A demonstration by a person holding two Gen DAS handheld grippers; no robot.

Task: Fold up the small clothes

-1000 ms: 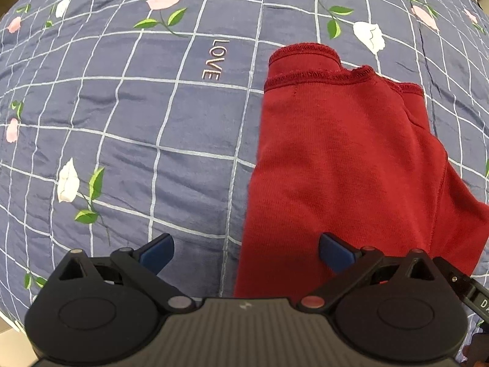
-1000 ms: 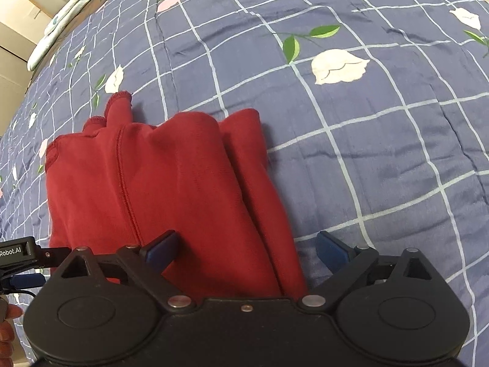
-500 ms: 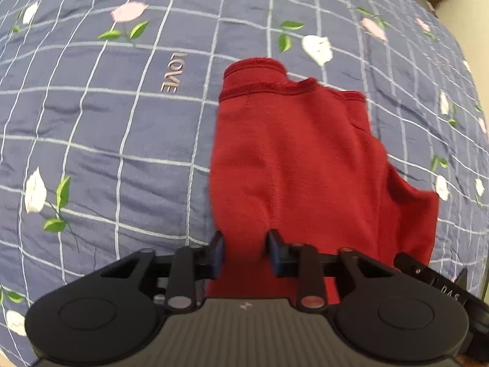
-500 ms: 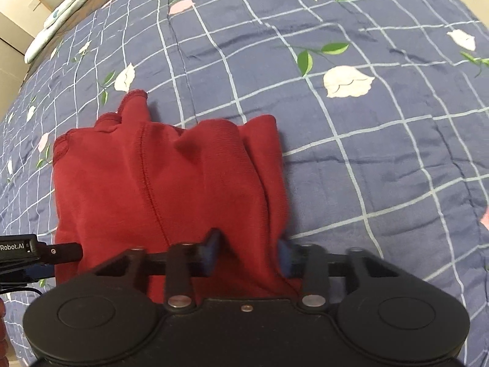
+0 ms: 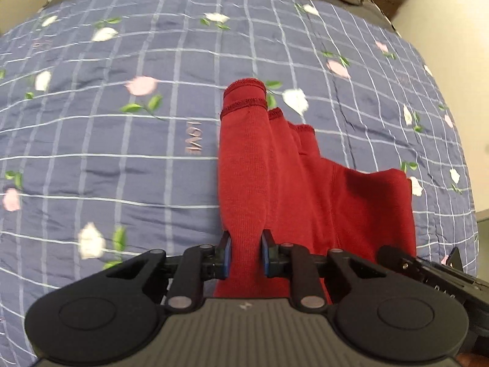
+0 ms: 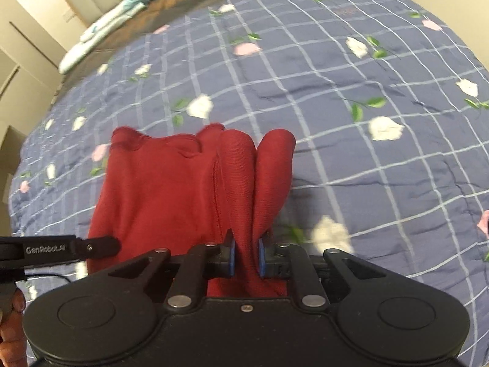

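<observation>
My left gripper [image 5: 246, 255] is closing, pinching a fold of the red garment [image 5: 275, 183], which hangs mid-frame over the blue floral quilt [image 5: 107, 168]. My right gripper [image 6: 247, 255] is closing too, clamping the garment's other edge at bottom centre.

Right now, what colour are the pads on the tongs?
Blue pads, seen best in the left wrist view, pressing the red garment.

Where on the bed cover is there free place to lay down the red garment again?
The blue floral quilt lies bare left of the red garment, around the "LOVE" lettering, and bare right of it in the right wrist view. Only the near middle, under both tongs, is crowded.
</observation>
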